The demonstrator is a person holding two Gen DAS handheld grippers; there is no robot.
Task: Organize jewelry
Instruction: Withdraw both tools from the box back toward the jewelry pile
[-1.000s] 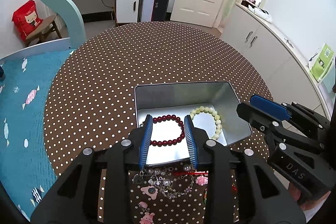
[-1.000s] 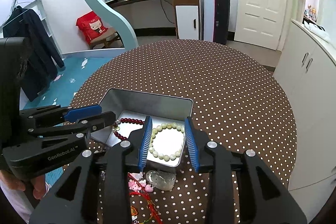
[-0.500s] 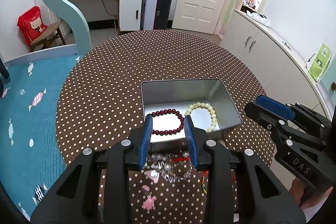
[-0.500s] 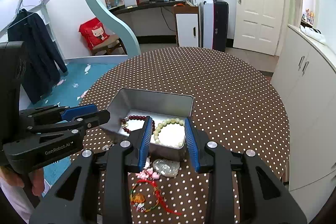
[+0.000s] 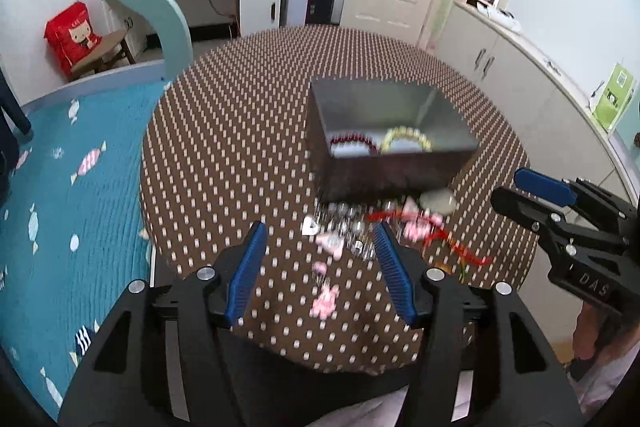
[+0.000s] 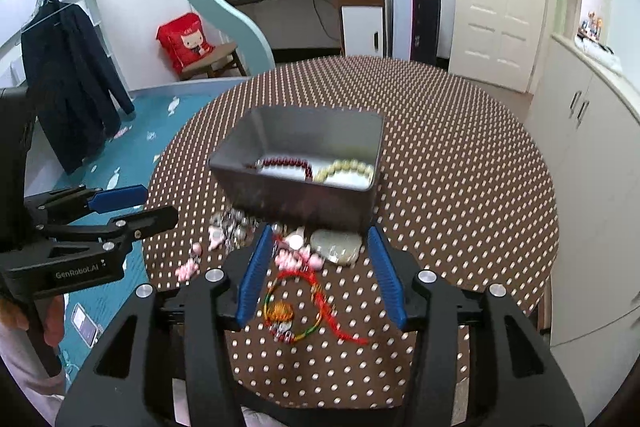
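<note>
A grey metal tin [image 5: 384, 171] [image 6: 296, 199] stands on the round dotted table. Inside it lie a dark red bead bracelet [image 5: 352, 139] [image 6: 286, 163] and a pale green bead bracelet [image 5: 406, 139] [image 6: 348, 171]. Loose jewelry lies in front of the tin: a silver chain pile [image 5: 344, 219] [image 6: 236, 223], pink charms [image 5: 326, 297] [image 6: 188, 269], a jade pendant [image 5: 438, 201] [image 6: 336, 245], and a red cord bracelet with a colourful ring [image 6: 296, 307]. My left gripper [image 5: 320, 253] [image 6: 132, 205] is open and empty, back from the pile. My right gripper [image 6: 318, 259] [image 5: 520, 189] is open and empty above the cord bracelet.
The brown dotted table [image 6: 460, 167] ends close to both grippers at the near side. A blue bed [image 5: 60, 187] lies left of the table. White cabinets [image 6: 592, 155] stand to the right. A dark coat [image 6: 68, 75] hangs at far left.
Both grippers have pulled back and up from the tin and their jaws have spread wider. The tin and loose jewelry now lie farther ahead. The current frames are motion-blurred.
</note>
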